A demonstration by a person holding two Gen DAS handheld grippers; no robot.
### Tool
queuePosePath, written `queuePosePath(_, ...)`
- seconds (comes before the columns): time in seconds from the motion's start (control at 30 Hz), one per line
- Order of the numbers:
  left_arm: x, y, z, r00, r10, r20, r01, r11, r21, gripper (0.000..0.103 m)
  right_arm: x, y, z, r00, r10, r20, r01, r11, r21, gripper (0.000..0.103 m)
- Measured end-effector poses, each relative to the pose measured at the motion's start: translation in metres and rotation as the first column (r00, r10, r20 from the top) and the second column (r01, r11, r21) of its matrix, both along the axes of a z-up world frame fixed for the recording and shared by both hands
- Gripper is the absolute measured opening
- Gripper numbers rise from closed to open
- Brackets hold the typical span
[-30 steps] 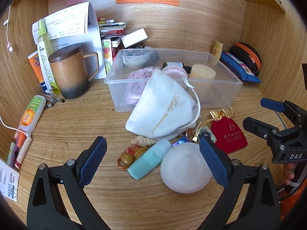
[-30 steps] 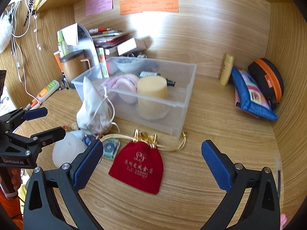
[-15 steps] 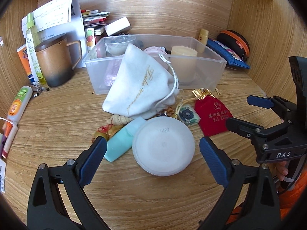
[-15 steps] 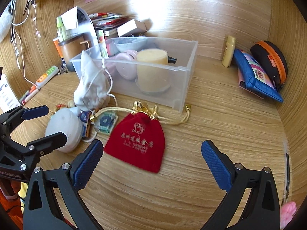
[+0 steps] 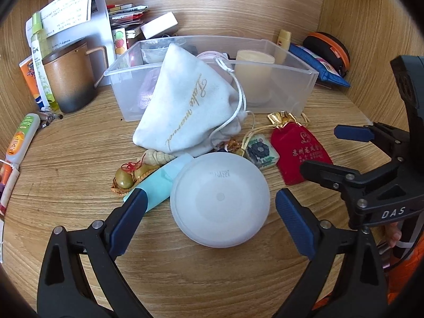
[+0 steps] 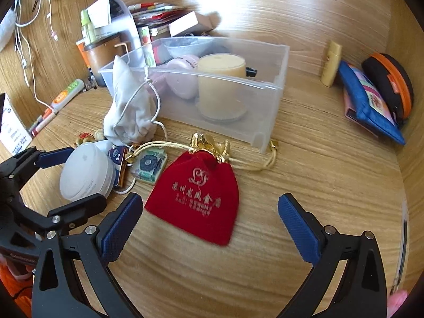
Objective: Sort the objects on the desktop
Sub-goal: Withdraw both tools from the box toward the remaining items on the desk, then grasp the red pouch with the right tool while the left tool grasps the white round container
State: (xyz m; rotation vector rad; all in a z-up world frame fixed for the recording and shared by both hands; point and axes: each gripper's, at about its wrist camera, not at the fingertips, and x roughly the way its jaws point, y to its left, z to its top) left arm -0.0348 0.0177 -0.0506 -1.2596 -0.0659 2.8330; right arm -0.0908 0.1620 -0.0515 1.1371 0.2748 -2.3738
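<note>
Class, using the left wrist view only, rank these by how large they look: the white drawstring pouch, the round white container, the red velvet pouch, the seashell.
1. White drawstring pouch
2. Round white container, nearly as large, but nearest the camera, so unsure
3. Red velvet pouch
4. Seashell

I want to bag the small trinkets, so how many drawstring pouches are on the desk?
2. The white pouch leans on the clear bin's front wall; the red pouch lies flat before the open right gripper. Others may be hidden.
</note>
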Motion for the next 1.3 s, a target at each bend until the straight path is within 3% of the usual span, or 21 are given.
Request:
queuePosePath(0.17, 0.001, 0.005, -0.002, 1.000, 0.002, -0.018, -0.003, 1.000, -0.017, 0.098, -0.009, -0.009, -0.006, 0.999, 0.032, 0.019, -0.032, 0.999, 0.035, 0.102)
queuePosePath(0.33, -0.001, 0.004, -0.002, 0.999, 0.014, -0.048, -0.015, 1.000, -0.018, 0.097, -0.017, -0.012, -0.007, 1.000, 0.027, 0.015, -0.028, 0.999, 0.035, 0.094)
queuePosePath(0.4, -0.001, 0.002, -0.002, 0.998, 0.018, -0.055, -0.019, 1.000, -0.020, 0.090, -0.020, -0.014, -0.011, 0.998, 0.044, 0.051, -0.046, 0.998, 0.037, 0.082)
queuePosePath(0.57, 0.001, -0.002, 0.001, 0.997, 0.037, -0.066, -0.038, 0.999, -0.011, 0.081, -0.013, -0.020, -0.011, 0.998, 0.070, 0.008, -0.070, 0.995, 0.065, 0.069)
queuePosePath(0.67, 0.001, -0.005, 0.001, 0.997, 0.036, -0.066, -0.037, 0.999, -0.004, 0.076, -0.003, -0.026, -0.008, 0.993, 0.107, -0.045, -0.102, 0.991, 0.091, 0.047)
queuePosePath(0.8, 0.003, -0.006, 0.002, 0.998, 0.020, -0.064, -0.019, 1.000, 0.011, 0.065, 0.014, -0.039, -0.009, 0.977, 0.161, -0.138, -0.135, 0.974, 0.180, 0.031)
queuePosePath(1.3, 0.006, -0.018, 0.013, 0.996, 0.036, -0.088, -0.031, 0.998, 0.051, 0.064, 0.014, -0.017, 0.006, 0.983, 0.142, -0.118, -0.138, 0.990, 0.041, 0.024)
